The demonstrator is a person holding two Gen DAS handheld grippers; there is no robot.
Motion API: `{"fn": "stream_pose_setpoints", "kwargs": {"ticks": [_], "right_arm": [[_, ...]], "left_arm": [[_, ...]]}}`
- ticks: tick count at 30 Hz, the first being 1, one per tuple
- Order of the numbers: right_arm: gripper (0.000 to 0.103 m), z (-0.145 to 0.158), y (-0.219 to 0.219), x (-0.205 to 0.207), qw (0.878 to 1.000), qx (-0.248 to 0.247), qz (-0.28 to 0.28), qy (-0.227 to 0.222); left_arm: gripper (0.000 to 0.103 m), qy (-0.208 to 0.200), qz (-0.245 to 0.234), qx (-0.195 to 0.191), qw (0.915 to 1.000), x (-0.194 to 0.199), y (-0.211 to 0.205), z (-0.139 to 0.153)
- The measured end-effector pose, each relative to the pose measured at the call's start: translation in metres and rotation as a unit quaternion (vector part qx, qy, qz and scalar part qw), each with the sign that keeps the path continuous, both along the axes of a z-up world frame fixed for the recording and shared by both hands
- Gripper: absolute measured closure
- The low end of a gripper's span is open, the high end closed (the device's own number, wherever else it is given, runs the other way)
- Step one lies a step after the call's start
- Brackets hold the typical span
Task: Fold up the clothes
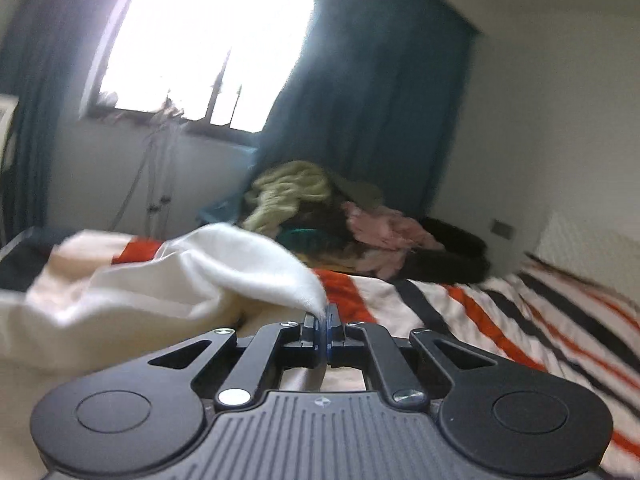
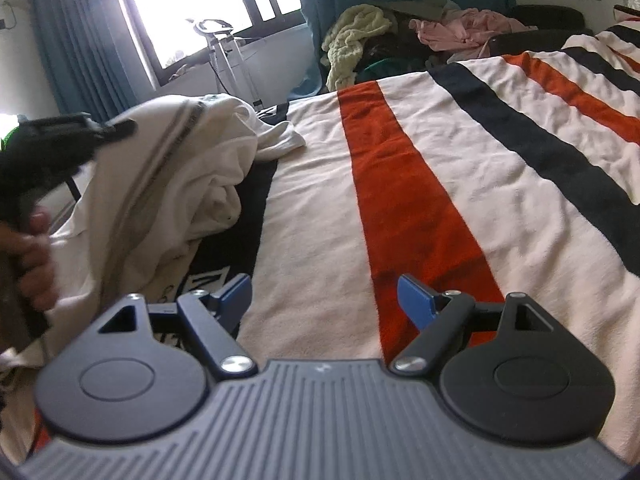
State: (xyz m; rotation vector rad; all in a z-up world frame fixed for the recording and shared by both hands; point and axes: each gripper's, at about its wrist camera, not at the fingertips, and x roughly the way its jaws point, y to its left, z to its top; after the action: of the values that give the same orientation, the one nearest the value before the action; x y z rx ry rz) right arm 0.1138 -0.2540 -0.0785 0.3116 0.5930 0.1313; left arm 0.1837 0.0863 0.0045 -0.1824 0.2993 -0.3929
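Left wrist view: the white garment [image 1: 168, 280] lies bunched on the striped blanket [image 1: 460, 320], one corner drawn up to a point between the fingers of the left gripper [image 1: 326, 320], which are pressed together on the cloth
Why held so: a pinch at a corner or edge lets the cloth be lifted and spread; whether this is opening it out or bringing a fold over, the pictures do not settle
Garment, right wrist view: the white garment [image 2: 172, 184] hangs crumpled from the left gripper [image 2: 120, 128], with a dark seam or trim line running down it, its lower part resting on the blanket's near left edge
Hand: a person's hand [image 2: 34, 256] grips the left gripper's handle, left of the garment
Right gripper: the right gripper [image 2: 326, 300] hovers low over the blanket just right of the garment, blue fingertips wide apart, nothing between them
Why so: judged ready to take a second hold on the cloth
Blanket: cream with orange and dark stripes, spread fairly flat right of the garment, giving a bare surface to fold on
Clothes pile: a heap [image 2: 404, 36] well beyond the garment at the blanket's far edge
Backdrop: window [image 1: 208, 40] and teal curtain [image 1: 372, 92] beyond the garment
Counts: two grippers, one garment in hand, one heap with at least three pieces told by colour (yellow-green, pink, dark)
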Motion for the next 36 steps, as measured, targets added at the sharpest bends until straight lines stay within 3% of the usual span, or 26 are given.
{"fn": "stream_pose_setpoints", "kwargs": {"ticks": [3,6,10,13,18,20,21,23,27,29,32,36], "right_arm": [[0.021,0.003,-0.002,-0.004,1.000,0.004,0.005,-0.007],[0.021,0.008,-0.001,-0.009,1.000,-0.002,0.010,-0.018],[0.021,0.015,0.000,-0.016,0.999,-0.016,0.008,-0.034],[0.021,0.017,-0.003,-0.020,0.999,-0.021,0.002,-0.039],[0.021,0.029,-0.016,-0.025,0.999,0.003,-0.011,-0.050],[0.021,0.039,-0.017,-0.017,0.998,0.010,-0.002,-0.054],[0.021,0.044,-0.009,-0.003,0.998,0.007,0.006,-0.054],[0.021,0.055,0.007,0.027,0.998,-0.001,0.022,-0.055],[0.021,0.077,0.040,0.086,0.997,-0.015,0.055,-0.057],[0.021,0.088,0.057,0.115,0.996,-0.022,0.071,-0.057],[0.021,0.104,0.081,0.159,0.993,-0.033,0.095,-0.058],[0.022,0.115,0.126,0.231,0.989,-0.052,0.131,-0.044]], "left_arm": [[0.101,0.005,-0.026,0.000,0.9996,-0.028,-0.003,0.007],[0.101,0.073,-0.045,-0.039,0.9955,-0.058,-0.010,-0.012],[0.101,0.143,-0.057,0.015,0.9879,-0.079,-0.042,-0.050],[0.101,0.177,-0.046,0.038,0.9824,-0.070,-0.049,-0.072],[0.099,0.185,-0.019,0.003,0.9826,-0.066,-0.039,-0.065],[0.090,0.187,-0.008,-0.012,0.9822,-0.065,-0.035,-0.062],[0.085,0.188,-0.003,-0.019,0.9819,-0.064,-0.033,-0.061],[0.057,0.191,0.008,-0.033,0.9810,-0.062,-0.029,-0.058],[0.048,0.187,0.036,-0.059,0.9799,-0.063,-0.017,-0.049],[0.034,0.163,0.058,-0.072,0.9823,-0.065,-0.006,-0.041],[0.030,0.141,0.103,-0.100,0.9795,-0.054,0.013,-0.041],[0.030,0.149,0.174,-0.099,0.9684,-0.023,0.036,-0.054]]}}
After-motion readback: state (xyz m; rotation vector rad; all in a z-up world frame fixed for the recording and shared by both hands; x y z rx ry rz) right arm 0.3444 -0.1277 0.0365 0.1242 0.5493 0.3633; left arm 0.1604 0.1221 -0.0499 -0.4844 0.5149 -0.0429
